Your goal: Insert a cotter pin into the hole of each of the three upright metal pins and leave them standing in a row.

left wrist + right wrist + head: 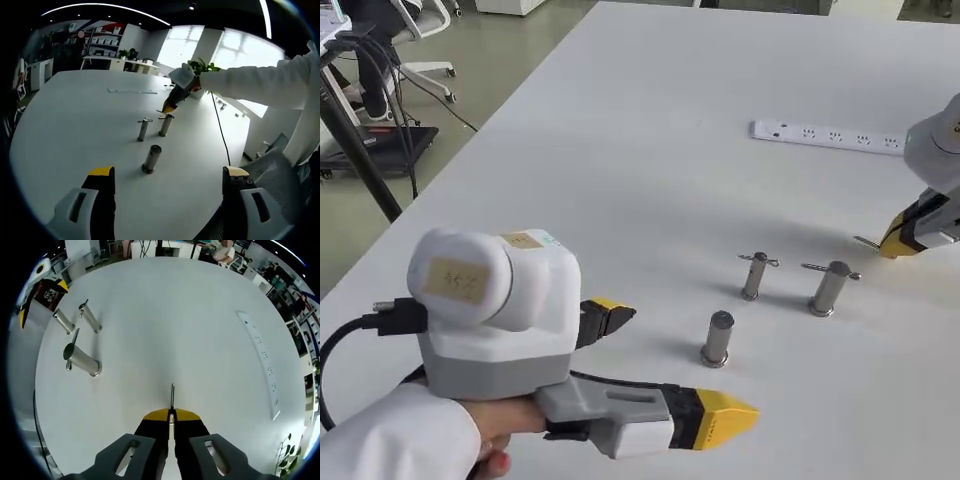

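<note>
Pinching a cotter pin (172,392) in your right gripper (171,413) at the far right, you hold your left gripper (680,365), jaws spread, left of three upright metal pins (753,277).

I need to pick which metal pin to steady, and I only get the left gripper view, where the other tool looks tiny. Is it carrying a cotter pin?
Observer: Yes. In the right gripper view the right tool is shut on a cotter pin, which sticks out straight past its tips.
Operator: Do the two far metal pins have theirs in yet? I can't make that out here.
Observer: Both do. In the head view a cotter pin crosses the top of the left far pin and of the right far pin.
</note>
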The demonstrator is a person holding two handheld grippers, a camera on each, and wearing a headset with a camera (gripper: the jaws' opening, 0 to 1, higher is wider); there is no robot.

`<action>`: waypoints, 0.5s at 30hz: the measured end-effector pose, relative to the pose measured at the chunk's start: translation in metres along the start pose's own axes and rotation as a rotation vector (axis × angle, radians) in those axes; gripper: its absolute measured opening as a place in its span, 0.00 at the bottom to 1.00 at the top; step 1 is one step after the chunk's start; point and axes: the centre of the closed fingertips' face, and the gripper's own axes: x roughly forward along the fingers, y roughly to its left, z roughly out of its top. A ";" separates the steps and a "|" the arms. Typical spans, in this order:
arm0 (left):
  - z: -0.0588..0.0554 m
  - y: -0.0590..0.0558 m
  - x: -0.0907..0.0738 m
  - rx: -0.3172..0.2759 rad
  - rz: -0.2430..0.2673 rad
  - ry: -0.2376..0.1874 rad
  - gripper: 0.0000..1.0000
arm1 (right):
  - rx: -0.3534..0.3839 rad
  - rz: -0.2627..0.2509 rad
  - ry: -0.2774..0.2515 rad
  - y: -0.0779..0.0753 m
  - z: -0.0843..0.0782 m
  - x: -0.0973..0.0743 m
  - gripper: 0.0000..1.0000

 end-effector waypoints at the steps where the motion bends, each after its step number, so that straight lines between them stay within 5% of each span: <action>1: 0.000 0.000 0.000 -0.001 0.000 -0.002 0.88 | 0.002 -0.006 -0.011 0.000 0.001 -0.003 0.00; 8: 0.006 -0.007 0.003 0.008 -0.014 -0.009 0.86 | -0.005 -0.045 -0.071 -0.001 0.000 -0.023 0.00; 15: 0.006 -0.010 0.007 0.011 -0.042 0.027 0.85 | -0.063 -0.073 -0.154 0.022 0.011 -0.050 0.00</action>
